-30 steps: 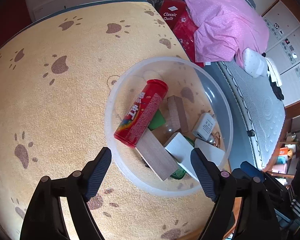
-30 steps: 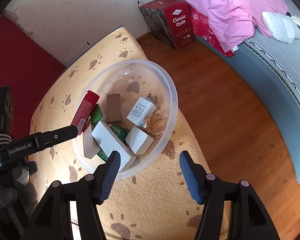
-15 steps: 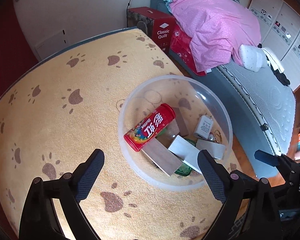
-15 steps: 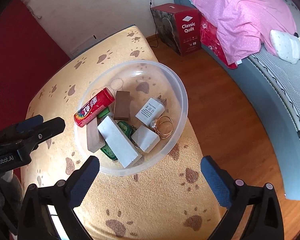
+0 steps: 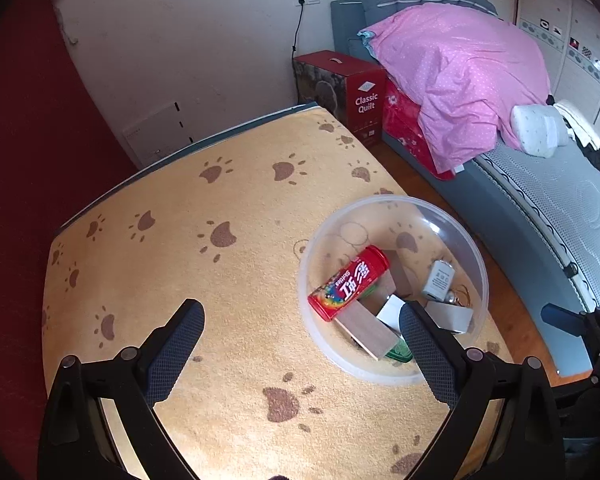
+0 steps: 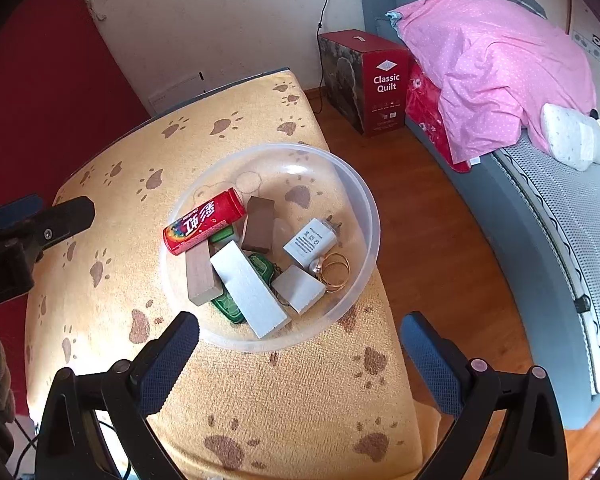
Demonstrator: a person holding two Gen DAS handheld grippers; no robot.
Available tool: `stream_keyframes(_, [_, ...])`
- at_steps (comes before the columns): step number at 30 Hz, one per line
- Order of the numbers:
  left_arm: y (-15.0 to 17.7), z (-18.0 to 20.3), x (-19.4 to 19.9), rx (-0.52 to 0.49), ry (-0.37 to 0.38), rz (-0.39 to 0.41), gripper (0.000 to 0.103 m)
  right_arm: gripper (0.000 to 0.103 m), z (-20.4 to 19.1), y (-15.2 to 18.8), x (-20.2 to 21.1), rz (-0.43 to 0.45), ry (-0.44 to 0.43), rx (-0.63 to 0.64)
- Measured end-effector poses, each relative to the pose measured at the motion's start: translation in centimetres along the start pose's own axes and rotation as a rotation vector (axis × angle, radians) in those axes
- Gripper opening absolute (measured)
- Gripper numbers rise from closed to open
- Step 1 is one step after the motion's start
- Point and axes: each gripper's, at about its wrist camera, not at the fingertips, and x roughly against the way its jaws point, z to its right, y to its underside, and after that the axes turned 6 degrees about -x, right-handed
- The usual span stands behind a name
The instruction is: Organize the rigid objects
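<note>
Each camera sits on its own gripper and looks forward and steeply down along the two fingers, so the fingers frame the bottom of each picture.

The left wrist view looks from above onto the paw-print cloth [image 5: 240, 208]. The clear bowl [image 5: 476, 264] lies ahead of its right finger, fairly near. The tip of the other gripper shows at the far right edge.

The right wrist view hangs closer over the bowl [image 6: 374, 216], which lies straight ahead between and beyond its fingers. The other gripper juts in from the left edge.

Both views share the bowl, the cloth, the red quilt box [image 5: 364, 100] and the bed [image 5: 560, 208] to the right.
</note>
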Motion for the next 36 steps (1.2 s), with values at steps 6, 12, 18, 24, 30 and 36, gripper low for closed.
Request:
stream_keyframes(6, [0.3, 0.0, 0.2, 0.017, -0.061, -0.027, 0.099, 0.103, -0.2, 0.2, 0.3, 0.008, 0.009, 0.010])
stream_keyframes(12, [0.6, 1.4, 0.3, -0.062, -0.134, -0.045, 0.099, 0.103, -0.2, 0.3, 0.4, 0.008, 0.017, 0.007])
stream_keyframes(18, [0.8, 1.9, -0.1, -0.077, -0.095, -0.074, 0.099, 0.103, -0.1, 0.3, 0.4, 0.012, 0.032, 0.009])
stream_keyframes(24, [0.9, 2.0, -0.7, -0.080, -0.091, -0.103, 0.099, 0.103, 0.1, 0.4, 0.1, 0.007, 0.048, 0.012])
stream_keyframes(30, [1.2, 2.0, -1.4, -0.073, -0.075, -0.136, 0.099, 0.103, 0.0, 0.4, 0.0, 0.002, 0.049, 0.016])
stream_keyframes(36, [1.2, 2.1, -1.8, -0.075, -0.060, -0.146, 0.099, 0.103, 0.2, 0.4, -0.2, -0.003, 0.052, 0.011])
